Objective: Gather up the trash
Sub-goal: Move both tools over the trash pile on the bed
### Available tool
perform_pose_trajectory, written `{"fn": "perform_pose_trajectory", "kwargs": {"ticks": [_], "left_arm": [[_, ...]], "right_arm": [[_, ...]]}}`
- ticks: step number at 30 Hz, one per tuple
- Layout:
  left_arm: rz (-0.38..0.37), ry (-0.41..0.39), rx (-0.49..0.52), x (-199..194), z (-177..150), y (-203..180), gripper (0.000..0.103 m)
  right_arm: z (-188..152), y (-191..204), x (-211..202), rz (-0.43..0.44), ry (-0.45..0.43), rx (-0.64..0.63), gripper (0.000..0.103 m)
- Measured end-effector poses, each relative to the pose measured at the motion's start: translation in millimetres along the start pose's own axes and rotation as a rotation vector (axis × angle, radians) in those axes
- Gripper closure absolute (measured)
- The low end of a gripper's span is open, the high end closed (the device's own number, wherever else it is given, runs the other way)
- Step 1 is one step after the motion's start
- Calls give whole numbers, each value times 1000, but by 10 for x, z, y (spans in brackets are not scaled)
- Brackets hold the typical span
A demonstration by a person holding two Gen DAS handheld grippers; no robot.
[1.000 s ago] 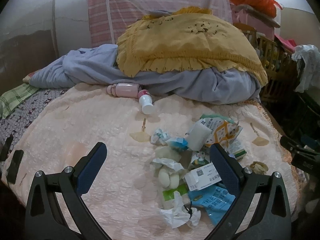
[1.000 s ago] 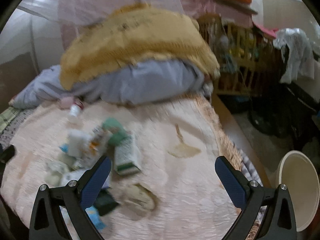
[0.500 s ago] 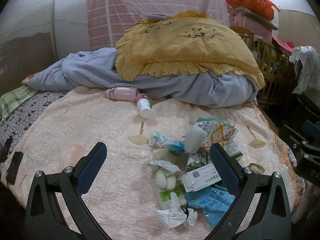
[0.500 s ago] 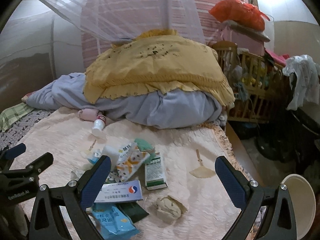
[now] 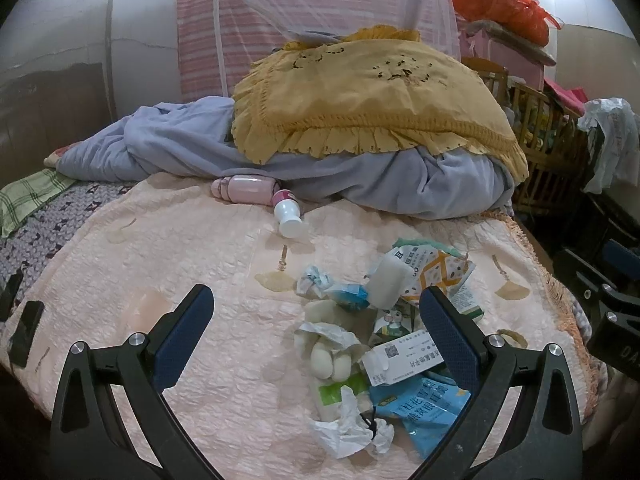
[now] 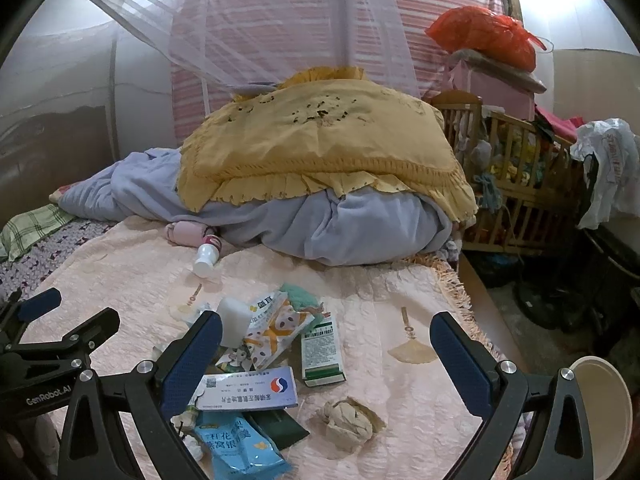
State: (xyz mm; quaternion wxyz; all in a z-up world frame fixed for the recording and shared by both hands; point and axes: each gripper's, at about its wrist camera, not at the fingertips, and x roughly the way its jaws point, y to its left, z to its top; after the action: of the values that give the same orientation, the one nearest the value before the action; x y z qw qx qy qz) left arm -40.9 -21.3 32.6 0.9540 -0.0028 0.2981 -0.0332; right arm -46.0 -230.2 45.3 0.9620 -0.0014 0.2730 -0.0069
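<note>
Fingers of both grippers spread wide, nothing held: left gripper [image 5: 316,328], right gripper [image 6: 326,354]. Both hover over the pink bedspread [image 5: 168,248].

Progress: none visible. Trash pile [image 5: 384,336] lies whole on the bed, at 1 o'clock in the left view and 10 o'clock in the right: white medicine box [image 6: 248,393], blue packet [image 6: 236,446], green carton [image 6: 322,350], crumpled brown paper [image 6: 348,420], tissue [image 5: 348,428].

White bin [image 6: 600,416] stands off the bed at 4 o'clock, right view; contents not visible. All pieces left to collect.
</note>
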Motion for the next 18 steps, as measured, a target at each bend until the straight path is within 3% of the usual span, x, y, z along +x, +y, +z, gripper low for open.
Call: {"fn": "perform_pose_trajectory", "kwargs": {"ticks": [18], "left_arm": [[5, 19, -16, 31, -40, 59, 1]], "right_arm": [[10, -20, 17, 23, 22, -3, 0]]}}
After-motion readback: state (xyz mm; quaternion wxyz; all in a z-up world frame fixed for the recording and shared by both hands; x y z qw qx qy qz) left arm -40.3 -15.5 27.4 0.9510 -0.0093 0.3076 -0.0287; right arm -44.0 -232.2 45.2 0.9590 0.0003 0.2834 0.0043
